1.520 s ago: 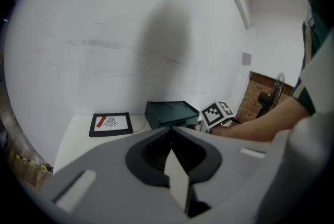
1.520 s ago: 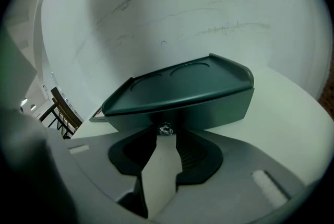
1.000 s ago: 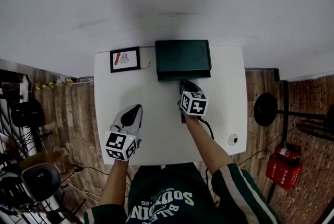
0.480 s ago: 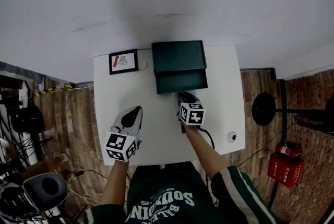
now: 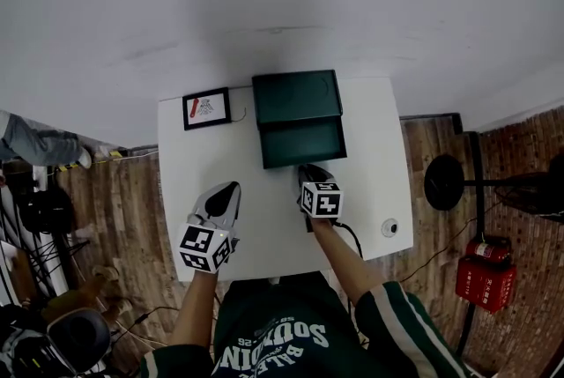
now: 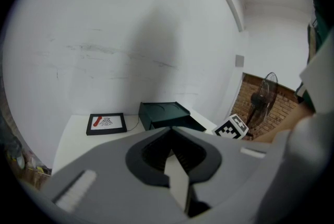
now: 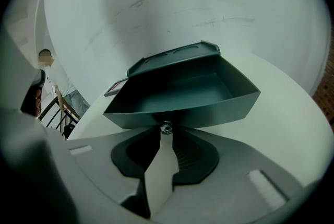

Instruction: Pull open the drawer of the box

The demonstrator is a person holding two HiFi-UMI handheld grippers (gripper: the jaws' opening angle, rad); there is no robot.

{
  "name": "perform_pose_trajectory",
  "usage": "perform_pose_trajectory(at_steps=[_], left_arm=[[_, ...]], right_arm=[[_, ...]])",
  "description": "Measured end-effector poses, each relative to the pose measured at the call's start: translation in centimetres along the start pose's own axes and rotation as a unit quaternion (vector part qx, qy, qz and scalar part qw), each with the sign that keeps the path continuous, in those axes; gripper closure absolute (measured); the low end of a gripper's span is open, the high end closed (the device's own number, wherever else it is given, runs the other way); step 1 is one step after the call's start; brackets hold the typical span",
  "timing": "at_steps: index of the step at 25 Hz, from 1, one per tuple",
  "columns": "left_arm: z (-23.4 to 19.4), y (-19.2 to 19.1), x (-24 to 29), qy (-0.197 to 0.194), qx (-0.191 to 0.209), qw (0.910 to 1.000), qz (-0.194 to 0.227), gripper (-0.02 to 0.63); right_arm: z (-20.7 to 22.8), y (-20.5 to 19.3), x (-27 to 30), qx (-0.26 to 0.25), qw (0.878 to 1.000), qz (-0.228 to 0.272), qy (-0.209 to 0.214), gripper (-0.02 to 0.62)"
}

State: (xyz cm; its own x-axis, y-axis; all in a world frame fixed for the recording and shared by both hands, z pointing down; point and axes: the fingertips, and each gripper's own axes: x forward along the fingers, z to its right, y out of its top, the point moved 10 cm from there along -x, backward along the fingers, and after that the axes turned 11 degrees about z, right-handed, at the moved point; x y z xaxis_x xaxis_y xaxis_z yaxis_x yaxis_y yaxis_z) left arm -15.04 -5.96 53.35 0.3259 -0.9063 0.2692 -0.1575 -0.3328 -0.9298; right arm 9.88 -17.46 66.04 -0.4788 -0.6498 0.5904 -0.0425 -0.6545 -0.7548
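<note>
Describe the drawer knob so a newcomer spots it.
On the white table, a dark green box stands by the wall, its drawer pulled out. The knob is the shiny stud centred on its front, gripped by the right tool; the rest is dull green.

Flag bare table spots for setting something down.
Free: right strip of the table between drawer and the edge, down to the small round object; left patch between framed picture and left gripper. Crowded: centre, where the right gripper grips the drawer's knob.
</note>
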Motion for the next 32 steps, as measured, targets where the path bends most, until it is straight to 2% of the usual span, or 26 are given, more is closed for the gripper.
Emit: perform_pose_trajectory(at_steps=[8, 12, 14, 17, 24, 27, 32], left_arm=[[-0.1, 0.5, 0.2, -0.005, 0.003, 1.0000, 0.006, 0.554], [-0.2, 1.7, 0.8, -0.009, 0.012, 0.9997, 0.020, 0.554], [-0.2, 2.4, 1.3, -0.011, 0.016, 0.9994, 0.028, 0.554], [-0.1, 3.7, 1.9, -0.015, 0.022, 0.9988, 0.042, 0.554], [0.4, 6.5, 2.7, -0.020, 0.036, 0.9961, 0.077, 0.554], [0.6, 7.3, 2.7, -0.019, 0.039, 0.9952, 0.088, 0.554], [0.7, 7.8, 2.8, -0.014, 0.039, 0.9947, 0.094, 0.554]], right_arm=[[0.4, -1.1, -2.4, -0.004, 1.000, 0.002, 0.009, 0.525], [0.6, 0.9, -4.5, -0.017, 0.998, 0.051, 0.024, 0.530], [0.4, 3.1, -5.4, -0.036, 0.995, 0.083, 0.033, 0.558], [-0.5, 6.7, -6.9, -0.072, 0.987, 0.136, 0.050, 0.594], [-3.8, 13.4, -10.5, -0.147, 0.955, 0.238, 0.095, 0.594], [-4.7, 14.7, -11.5, -0.161, 0.946, 0.261, 0.107, 0.594], [-5.0, 15.5, -12.0, -0.161, 0.942, 0.269, 0.115, 0.594]])
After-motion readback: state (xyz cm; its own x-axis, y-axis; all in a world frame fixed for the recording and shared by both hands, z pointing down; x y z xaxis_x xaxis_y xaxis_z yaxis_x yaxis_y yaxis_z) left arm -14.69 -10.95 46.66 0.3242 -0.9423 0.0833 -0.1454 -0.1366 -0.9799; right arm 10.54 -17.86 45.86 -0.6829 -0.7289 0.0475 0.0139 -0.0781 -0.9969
